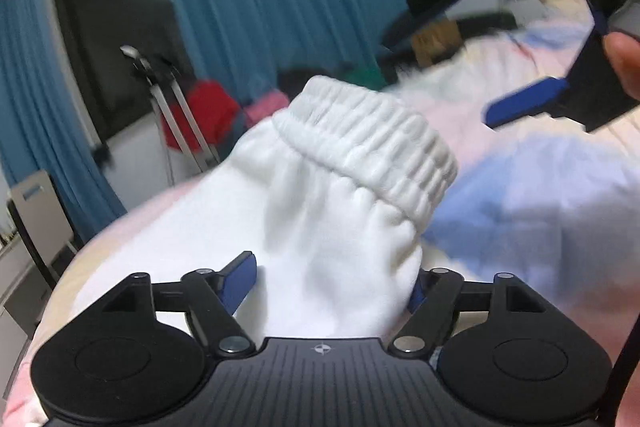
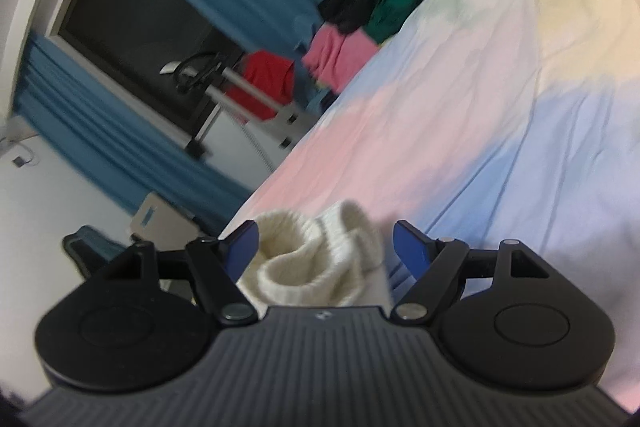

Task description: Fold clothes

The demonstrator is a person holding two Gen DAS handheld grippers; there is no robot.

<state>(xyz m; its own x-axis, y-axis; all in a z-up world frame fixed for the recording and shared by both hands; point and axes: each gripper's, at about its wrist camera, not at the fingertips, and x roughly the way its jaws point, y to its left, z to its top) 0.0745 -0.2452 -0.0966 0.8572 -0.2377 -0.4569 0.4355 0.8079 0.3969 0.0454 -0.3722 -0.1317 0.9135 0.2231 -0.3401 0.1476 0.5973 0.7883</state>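
Left gripper (image 1: pixel 332 279): jaws part-open, white sleeve (image 1: pixel 340 211) bunched between the blue pads, above the pastel bedsheet (image 1: pixel 540 195). Right gripper (image 2: pixel 324 247): jaws wide, ribbed cream cuff (image 2: pixel 320 259) between them; contact unclear. Background blurred.

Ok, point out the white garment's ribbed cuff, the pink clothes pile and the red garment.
ribbed cuff (image 1: pixel 372 143): left wrist view, middle of the elastic band.
pink clothes pile (image 2: pixel 340 57): right wrist view, centre of the heap.
red garment (image 2: pixel 268 83): right wrist view, middle of the fabric.

Cream ribbed cuff (image 2: pixel 320 259) lies between spread right tongs (image 2: pixel 326 247) over pastel sheet (image 2: pixel 500 99)
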